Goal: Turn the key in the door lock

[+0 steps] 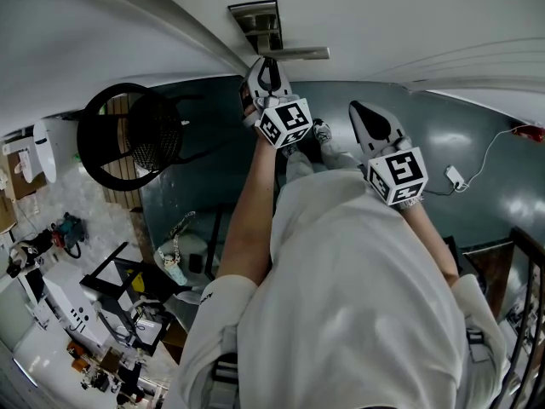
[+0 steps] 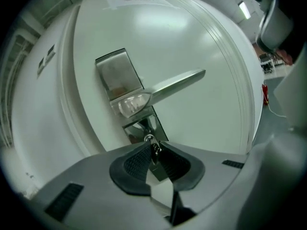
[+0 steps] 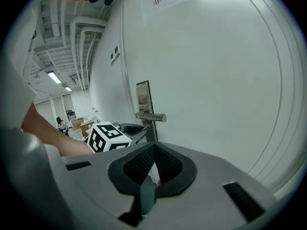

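Two grippers face the door [image 2: 201, 47]. The left gripper [image 2: 154, 146] is nearer, its pads closed on the key [image 2: 155, 151], which sits in the lock [image 2: 140, 127] just below the handle [image 2: 175, 85], its shaft running straight ahead into the door. The right gripper [image 3: 152, 151], pads together and empty, is to the right, well apart from the lock.

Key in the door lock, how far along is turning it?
Done: the key sits in the lock under the handle. In hand: the left gripper is pinched on the key. Left: the turn itself; I can't tell whether it has begun. The right gripper hangs shut and empty, off the door.
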A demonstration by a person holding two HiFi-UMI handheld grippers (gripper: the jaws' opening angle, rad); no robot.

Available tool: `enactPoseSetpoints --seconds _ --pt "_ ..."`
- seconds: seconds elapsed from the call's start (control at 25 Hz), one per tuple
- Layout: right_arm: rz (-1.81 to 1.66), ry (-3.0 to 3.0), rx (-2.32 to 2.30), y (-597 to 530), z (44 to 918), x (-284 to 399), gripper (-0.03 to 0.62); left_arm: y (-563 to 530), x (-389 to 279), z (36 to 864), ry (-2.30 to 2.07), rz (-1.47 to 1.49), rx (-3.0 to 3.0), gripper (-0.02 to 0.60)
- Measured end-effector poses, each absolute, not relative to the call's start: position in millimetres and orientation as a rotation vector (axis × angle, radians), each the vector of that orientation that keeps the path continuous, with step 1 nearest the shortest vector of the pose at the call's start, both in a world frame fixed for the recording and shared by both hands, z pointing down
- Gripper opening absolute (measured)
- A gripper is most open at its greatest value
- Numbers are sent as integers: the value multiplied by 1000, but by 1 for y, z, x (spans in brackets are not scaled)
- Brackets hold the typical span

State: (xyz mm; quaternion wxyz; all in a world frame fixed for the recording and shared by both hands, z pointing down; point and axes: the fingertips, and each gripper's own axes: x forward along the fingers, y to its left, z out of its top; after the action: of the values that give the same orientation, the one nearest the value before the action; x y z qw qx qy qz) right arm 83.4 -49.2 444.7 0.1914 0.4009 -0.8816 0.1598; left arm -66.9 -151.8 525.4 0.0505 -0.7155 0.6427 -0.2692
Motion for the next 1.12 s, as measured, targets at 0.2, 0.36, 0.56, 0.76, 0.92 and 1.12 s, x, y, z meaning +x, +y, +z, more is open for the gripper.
enactPoseSetpoints --seconds 0.2,0.36,0.56,0.76,0.92,1.12 --pt "451 -2471 1136 -48 446 86 -8 -152 -70 525 2085 -655 -2298 58" --pt "453 -2469 1139 -47 447 87 -8 -153 -72 525 2183 -520 -2389 58" --pt "456 -2464 1151 -47 447 91 -8 -150 -79 521 2310 -359 -2500 58" --pt "459 -2465 1153 -48 448 91 -8 -148 -83 524 2435 -53 -2653 52" --pt "455 -2471 1141 -47 446 90 -8 -147 -83 522 2428 85 -2735 52" --pt "456 -2476 1135 -48 446 89 -8 -146 -84 522 2438 305 -2838 54"
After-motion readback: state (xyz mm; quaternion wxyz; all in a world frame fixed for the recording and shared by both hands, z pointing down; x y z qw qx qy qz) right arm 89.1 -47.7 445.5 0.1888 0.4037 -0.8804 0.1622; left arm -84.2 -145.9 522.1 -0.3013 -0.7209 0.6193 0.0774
